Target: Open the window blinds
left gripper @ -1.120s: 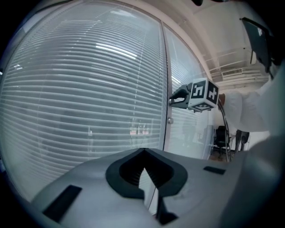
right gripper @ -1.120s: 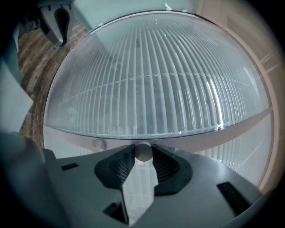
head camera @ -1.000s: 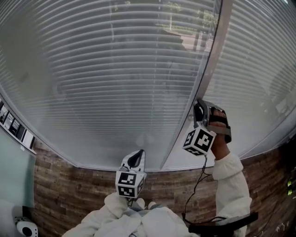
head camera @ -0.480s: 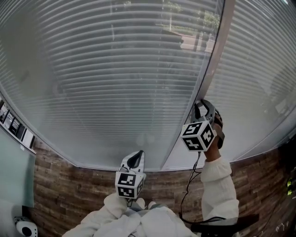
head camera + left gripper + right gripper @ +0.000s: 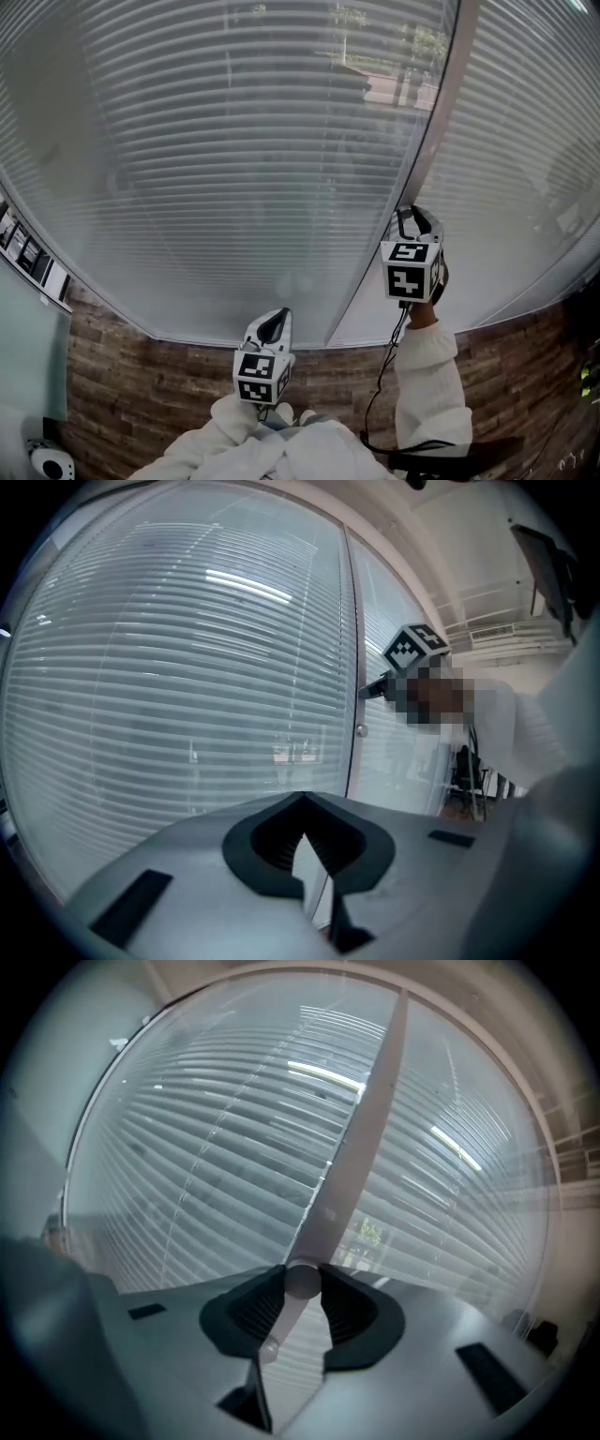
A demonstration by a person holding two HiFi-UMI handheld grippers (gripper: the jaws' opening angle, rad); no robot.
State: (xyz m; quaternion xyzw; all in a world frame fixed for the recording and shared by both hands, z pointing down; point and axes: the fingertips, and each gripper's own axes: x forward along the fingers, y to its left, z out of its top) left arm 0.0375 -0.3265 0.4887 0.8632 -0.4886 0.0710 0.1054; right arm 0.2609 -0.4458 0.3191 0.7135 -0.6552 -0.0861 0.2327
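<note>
Horizontal blinds (image 5: 234, 169) fill the window behind glass, their slats tilted partly shut, and a grey upright post (image 5: 441, 122) splits the two panes. My right gripper (image 5: 412, 220) is up against that post, shut on a small round knob (image 5: 302, 1281) that sits between its ribbed pads (image 5: 347, 1312). The same blinds (image 5: 216, 1176) spread out behind the knob. My left gripper (image 5: 274, 323) hangs low near the sill, well left of the post, shut and empty. Its jaws (image 5: 302, 841) point at the blinds (image 5: 187, 696).
A second small knob (image 5: 361, 730) sits lower on the post. Below the sill runs a wood-patterned wall (image 5: 141, 394). Small frames (image 5: 28, 258) line a ledge at the left, and a dark piece of furniture (image 5: 450, 461) is at the bottom right.
My right gripper has rolled on the spot around the knob, so its marker cube now faces another way. The left gripper has stayed put.
</note>
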